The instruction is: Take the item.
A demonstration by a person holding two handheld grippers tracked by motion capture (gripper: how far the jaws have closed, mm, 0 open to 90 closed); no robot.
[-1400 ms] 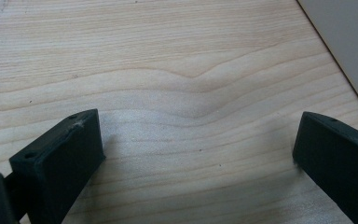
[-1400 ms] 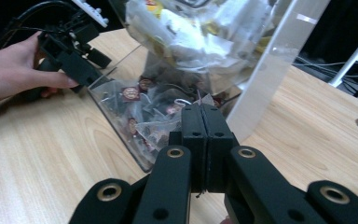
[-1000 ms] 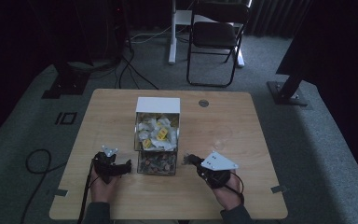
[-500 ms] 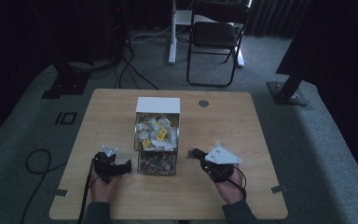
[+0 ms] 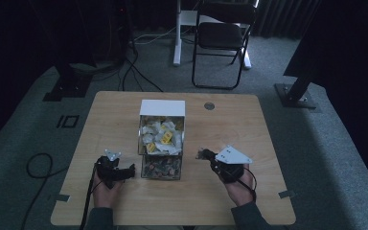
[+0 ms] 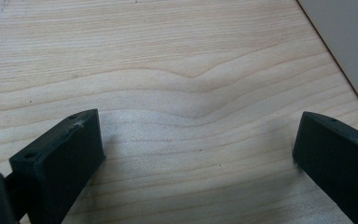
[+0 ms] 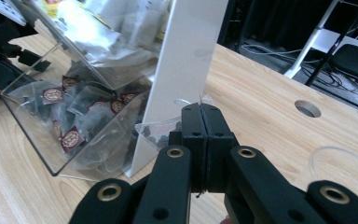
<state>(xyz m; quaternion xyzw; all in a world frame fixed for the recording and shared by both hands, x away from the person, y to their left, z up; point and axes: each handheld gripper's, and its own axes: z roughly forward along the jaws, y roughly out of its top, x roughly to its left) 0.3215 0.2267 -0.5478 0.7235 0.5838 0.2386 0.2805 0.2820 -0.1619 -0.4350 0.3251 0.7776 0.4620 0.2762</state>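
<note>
Standing mid-counter, one clear two-tier plastic dispenser box (image 5: 161, 143) holds white sachets above, dark ones below. Right gripper (image 7: 200, 122): jaws closed on a small clear sachet (image 7: 161, 130). Left gripper (image 6: 198, 154): jaws spread wide, empty.

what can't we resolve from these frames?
- Right gripper, right gripper view: jaws closed on a clear packet; its contents are hidden by the jaws.
- High view: labels on the sachets in the clear box are too small to read.
- Left gripper, left gripper view: jaws open over bare table; the right jaw is cut off by the frame edge.
</note>
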